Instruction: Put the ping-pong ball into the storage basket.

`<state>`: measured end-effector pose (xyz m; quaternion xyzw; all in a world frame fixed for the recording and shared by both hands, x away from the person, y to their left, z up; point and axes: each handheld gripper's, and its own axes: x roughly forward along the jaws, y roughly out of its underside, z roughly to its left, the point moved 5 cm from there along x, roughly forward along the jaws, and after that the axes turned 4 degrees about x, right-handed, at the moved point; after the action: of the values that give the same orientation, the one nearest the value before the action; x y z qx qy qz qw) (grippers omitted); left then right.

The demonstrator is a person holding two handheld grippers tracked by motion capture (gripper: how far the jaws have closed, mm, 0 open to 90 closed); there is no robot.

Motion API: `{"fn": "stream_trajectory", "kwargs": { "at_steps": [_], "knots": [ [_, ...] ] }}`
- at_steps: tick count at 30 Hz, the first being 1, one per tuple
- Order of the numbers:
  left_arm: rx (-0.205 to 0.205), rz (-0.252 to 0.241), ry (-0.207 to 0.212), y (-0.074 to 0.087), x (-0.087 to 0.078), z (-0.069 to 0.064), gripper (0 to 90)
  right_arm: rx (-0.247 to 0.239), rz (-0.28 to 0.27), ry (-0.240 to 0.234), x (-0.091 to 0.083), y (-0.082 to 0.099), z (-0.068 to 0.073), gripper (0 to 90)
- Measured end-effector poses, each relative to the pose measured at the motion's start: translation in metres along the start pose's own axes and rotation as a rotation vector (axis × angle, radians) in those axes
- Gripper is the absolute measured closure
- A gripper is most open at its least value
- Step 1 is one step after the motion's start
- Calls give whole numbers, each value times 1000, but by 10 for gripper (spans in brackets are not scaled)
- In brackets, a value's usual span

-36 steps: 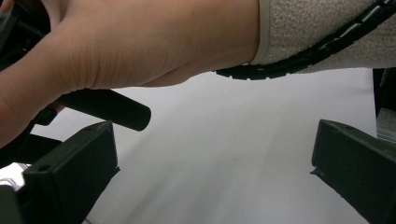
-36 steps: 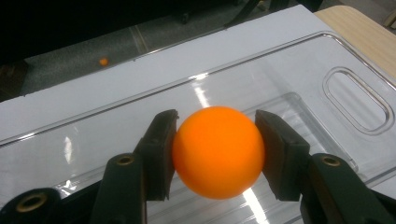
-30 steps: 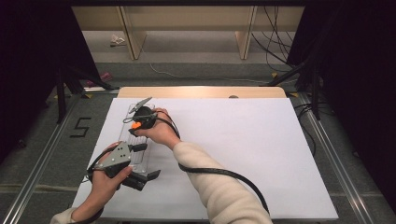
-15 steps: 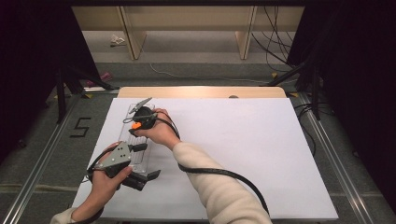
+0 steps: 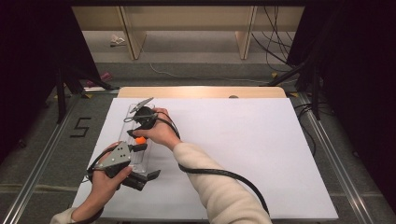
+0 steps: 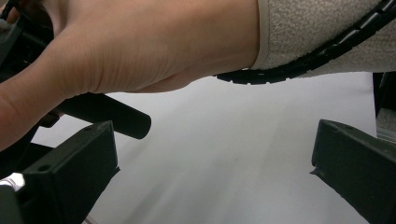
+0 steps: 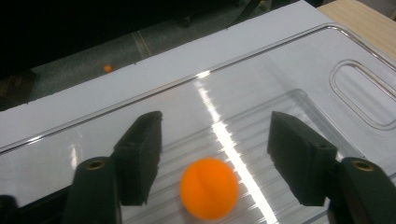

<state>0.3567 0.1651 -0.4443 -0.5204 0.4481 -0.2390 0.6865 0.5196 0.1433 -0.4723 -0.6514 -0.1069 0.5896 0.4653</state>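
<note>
Nearest to me, my left gripper [image 5: 140,176] lies low at the near end of the clear plastic tray [image 5: 135,161]. Its jaws stand wide apart with nothing between them; in the left gripper view only bare white counter [image 6: 224,168] lies between the two black blocks, and my right hand [image 6: 116,51] and sleeve cross above.

A little farther on, my right gripper [image 7: 215,158] hangs over the tray [image 7: 289,74]. Its jaws have just been opening and now stand apart with a gap on both sides of the orange ball [image 7: 208,188], which sits free on the ribbed floor of the tray and touches neither pad. In the high view the ball [image 5: 140,139] shows as an orange spot just below my right hand [image 5: 156,130].

The risk I see is the ball rolling. The tray floor is slick and ribbed, and a nudge from a jaw as I lift away could send the ball along the grooves or up against the wall. Pulling back at a slant would be the likely cause, so I judge that a straight lift is safer.

Against the earlier high views, both hands sit in the same place and the tray has not shifted; only the right jaws differ, now parted around the ball.
</note>
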Motion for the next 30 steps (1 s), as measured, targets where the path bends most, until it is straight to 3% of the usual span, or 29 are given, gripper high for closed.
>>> {"fn": "stream_trajectory", "kwargs": {
  "at_steps": [11,30],
  "knots": [
    [-1,-2,0,0,0,0,0,24,-60,13,-18,-1,-9,207],
    [-5,-1,-7,0,1,1,0,47,-88,48,-66,23,-34,189]
  ]
}}
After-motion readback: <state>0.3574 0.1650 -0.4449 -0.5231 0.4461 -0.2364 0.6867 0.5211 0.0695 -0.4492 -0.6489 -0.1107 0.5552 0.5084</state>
